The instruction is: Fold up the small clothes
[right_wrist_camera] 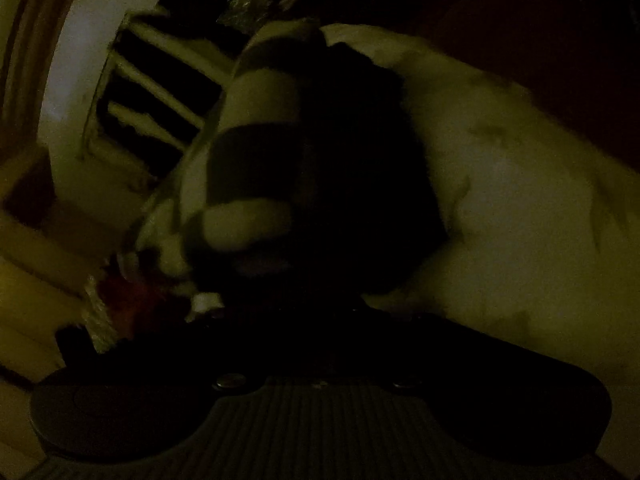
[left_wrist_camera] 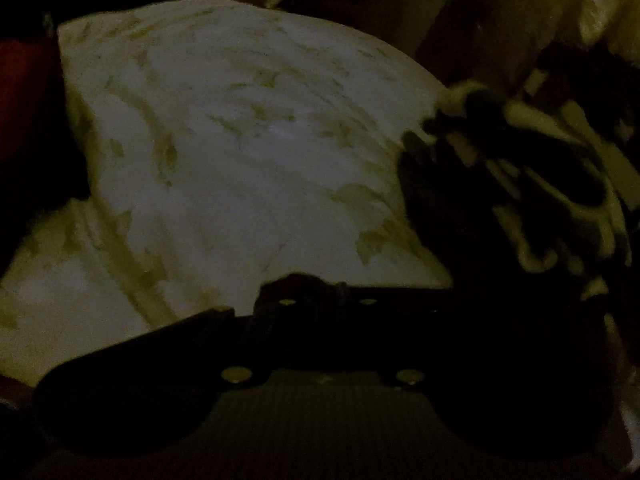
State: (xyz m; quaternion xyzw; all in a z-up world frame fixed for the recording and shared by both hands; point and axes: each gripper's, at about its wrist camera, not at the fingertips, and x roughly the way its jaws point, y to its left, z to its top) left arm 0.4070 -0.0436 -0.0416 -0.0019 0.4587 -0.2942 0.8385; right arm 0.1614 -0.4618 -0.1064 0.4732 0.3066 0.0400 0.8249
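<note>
The scene is very dark. A dark-and-light striped garment (left_wrist_camera: 532,168) lies bunched at the right edge of a pale wrinkled sheet (left_wrist_camera: 240,152) in the left wrist view. The left gripper's fingers cannot be made out; only its dark body shows at the bottom. In the right wrist view the striped garment (right_wrist_camera: 256,152) fills the centre, bunched up close in front of the camera. The right gripper's fingers are lost in the dark mass beneath it. Whether either gripper holds the cloth cannot be told.
The pale sheet (right_wrist_camera: 520,208) spreads to the right in the right wrist view. A white slatted frame (right_wrist_camera: 152,92) stands at the left. A red object (left_wrist_camera: 24,92) sits at the left edge of the left wrist view.
</note>
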